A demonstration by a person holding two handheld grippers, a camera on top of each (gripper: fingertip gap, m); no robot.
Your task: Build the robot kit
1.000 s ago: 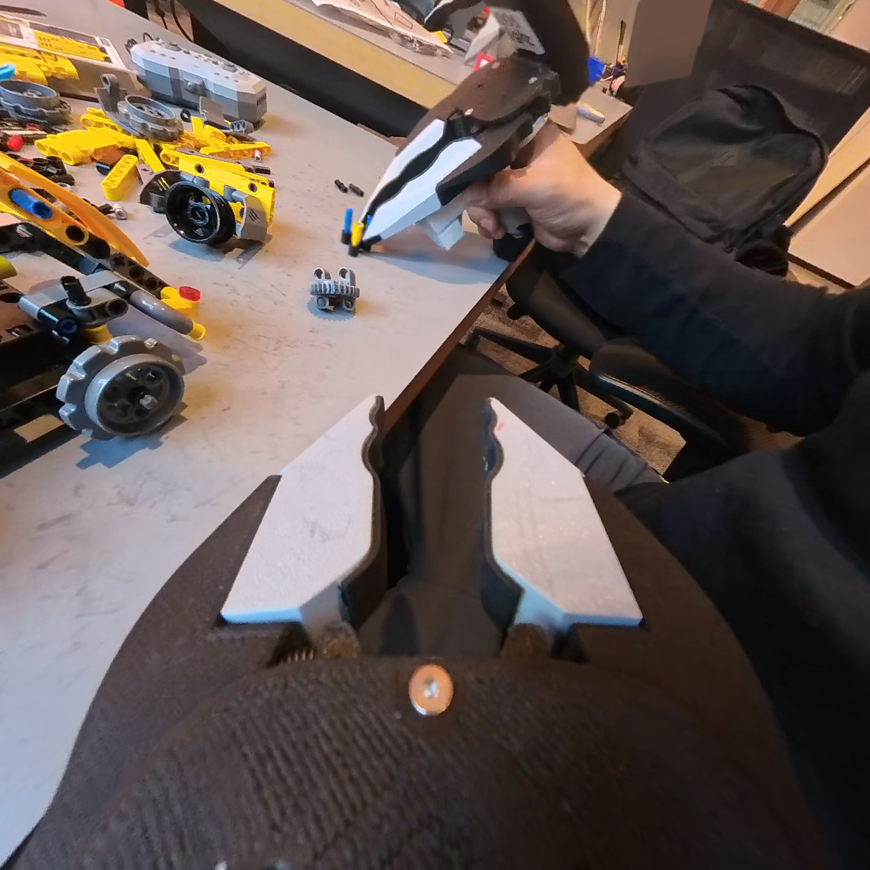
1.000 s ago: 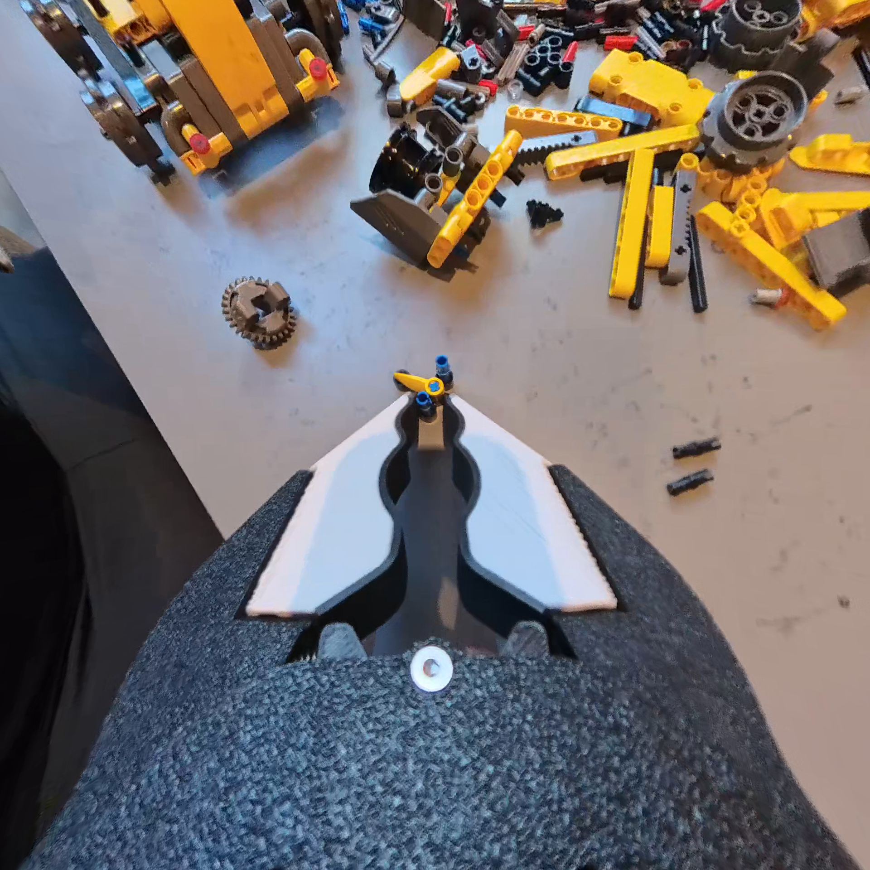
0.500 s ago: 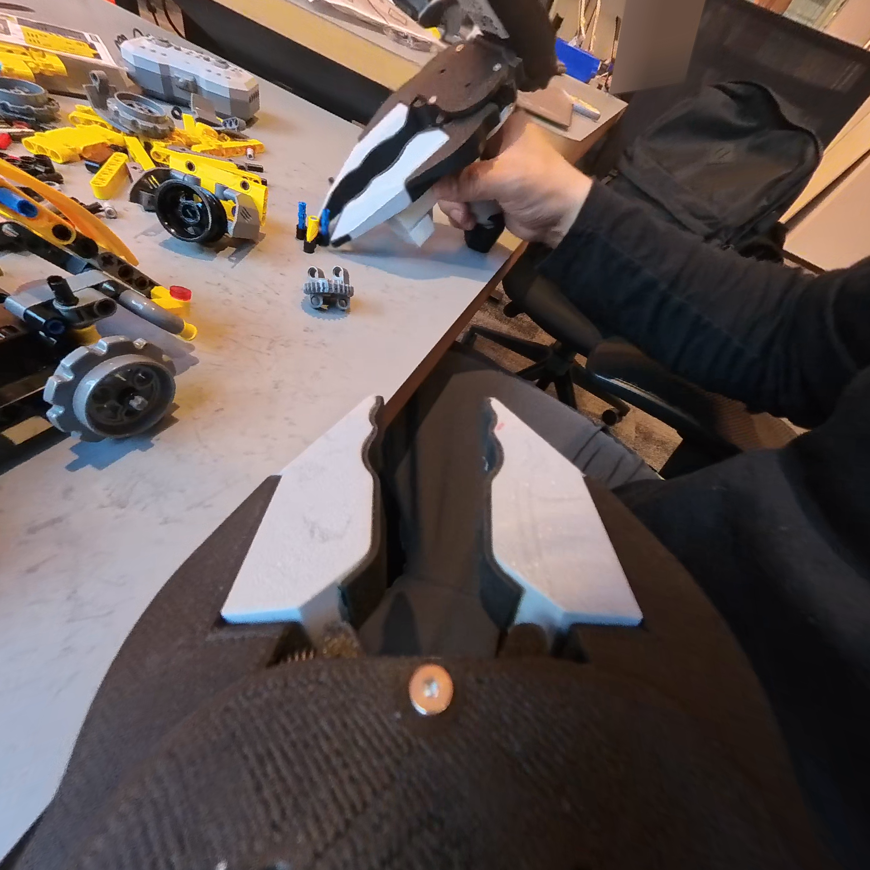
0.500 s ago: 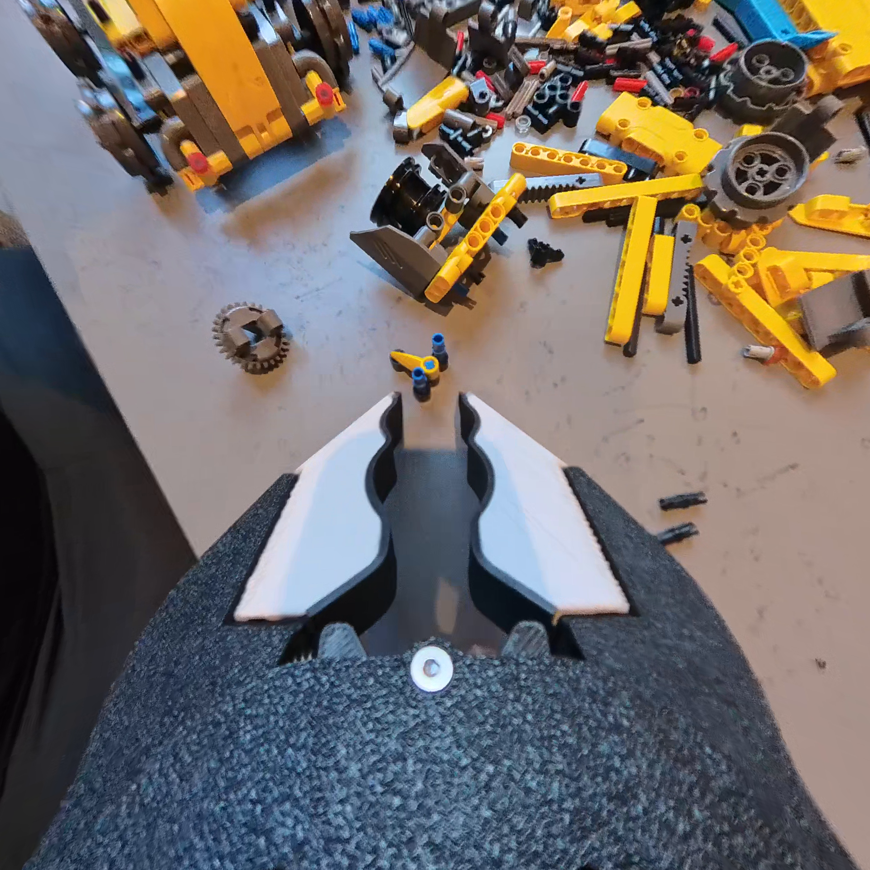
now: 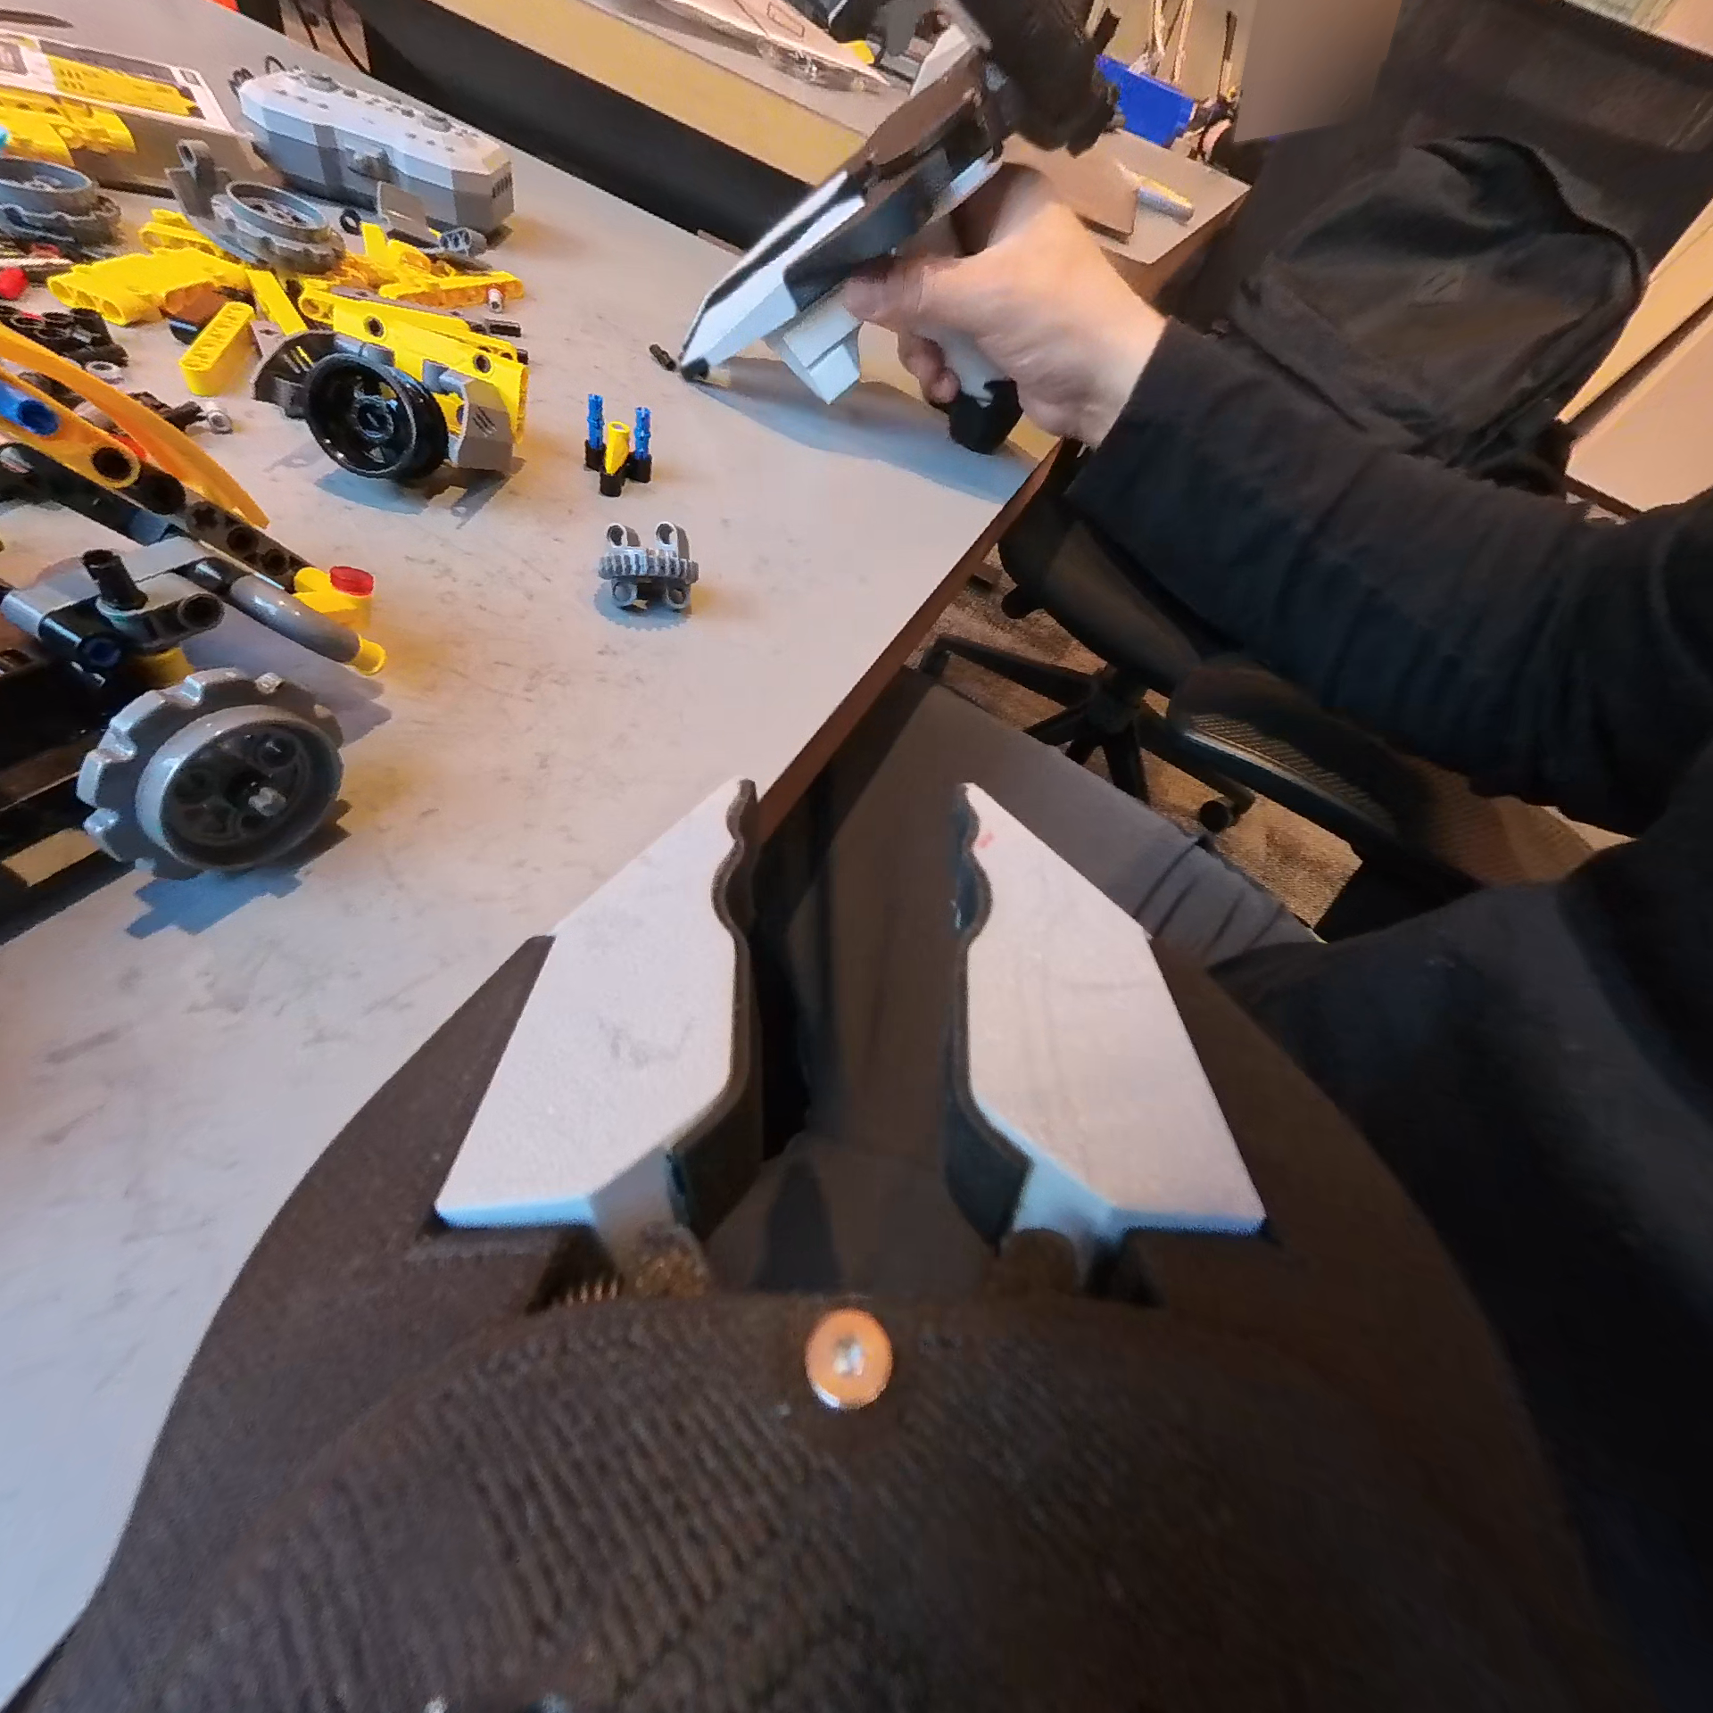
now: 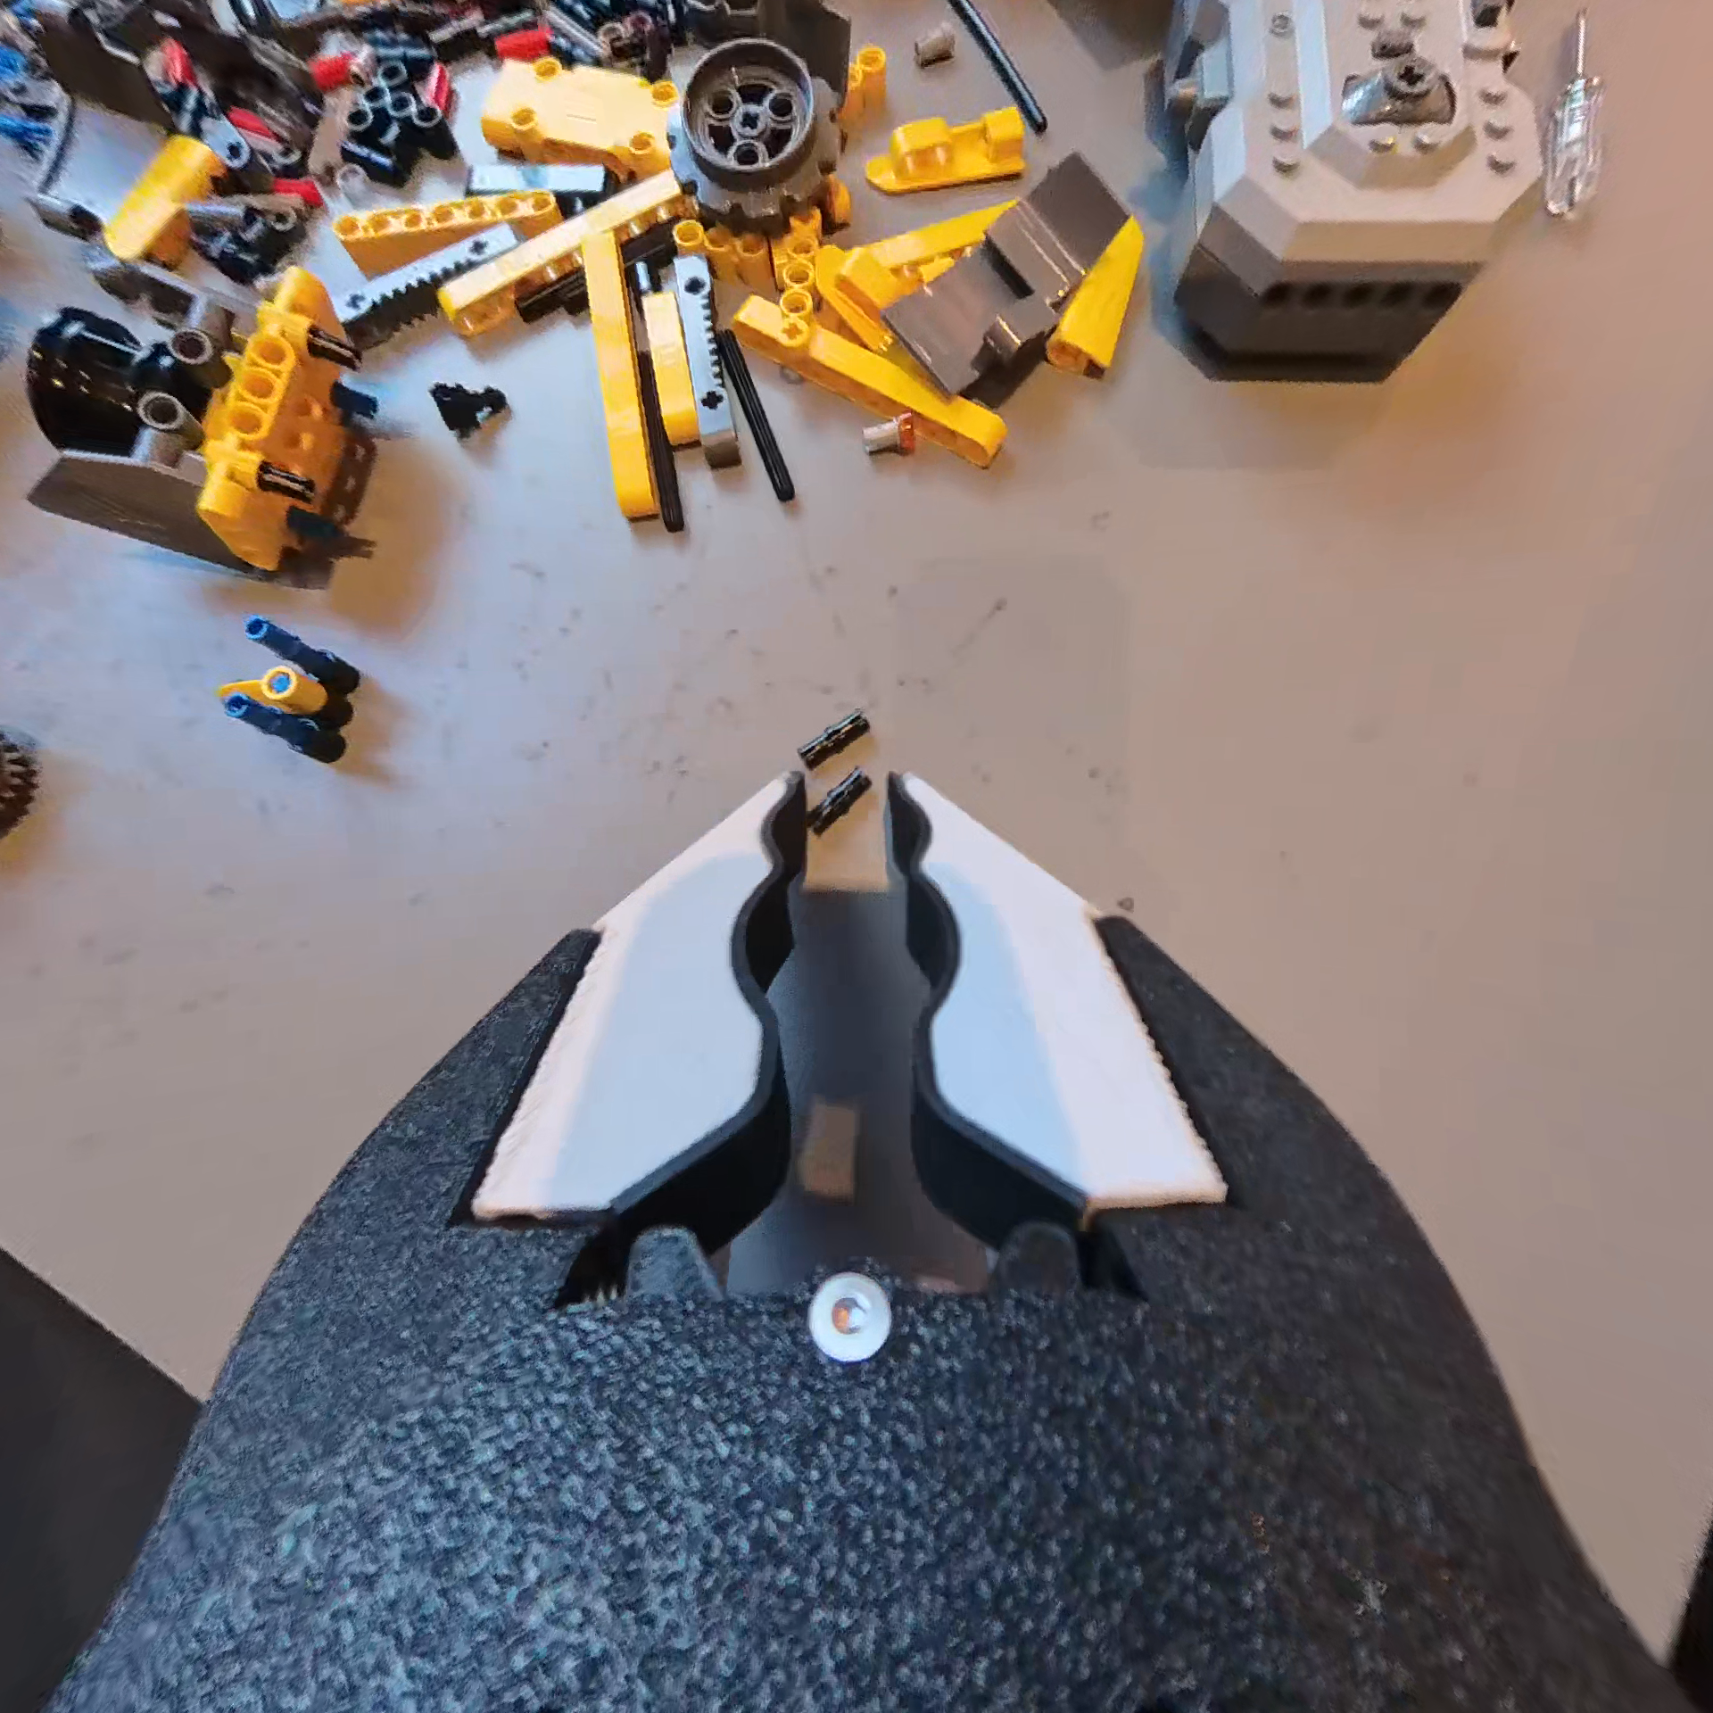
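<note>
My right gripper (image 6: 842,786) is open over the grey table (image 6: 1298,742). One small black pin (image 6: 839,801) lies between its fingertips, nearer the left one. A second black pin (image 6: 834,739) lies just beyond. The small yellow piece with blue and black pins (image 6: 289,691) stands free on the table to the left; it also shows in the left wrist view (image 5: 615,445). My left gripper (image 5: 851,793) is open and empty, held at the table's near edge over a person's lap. In that view the right gripper (image 5: 691,367) tips down onto the table, held by a hand (image 5: 1010,306).
A heap of yellow, grey and black building parts (image 6: 704,278) lies beyond the pins. A large grey block (image 6: 1344,185) stands at the far right. A grey gear piece (image 5: 646,569) and a partly built wheeled model (image 5: 185,704) sit left. A chair with a black backpack (image 5: 1427,306) stands beside the table. The tips of one gripper are about 30 centimeters away from the tips of the other. My left tips are roughly 9 centimeters from the grey gear piece (image 5: 646,569).
My right gripper opened and let go of the small yellow and blue piece, which now stands on the table. It then moved right to the two black pins. The left gripper stayed put.
</note>
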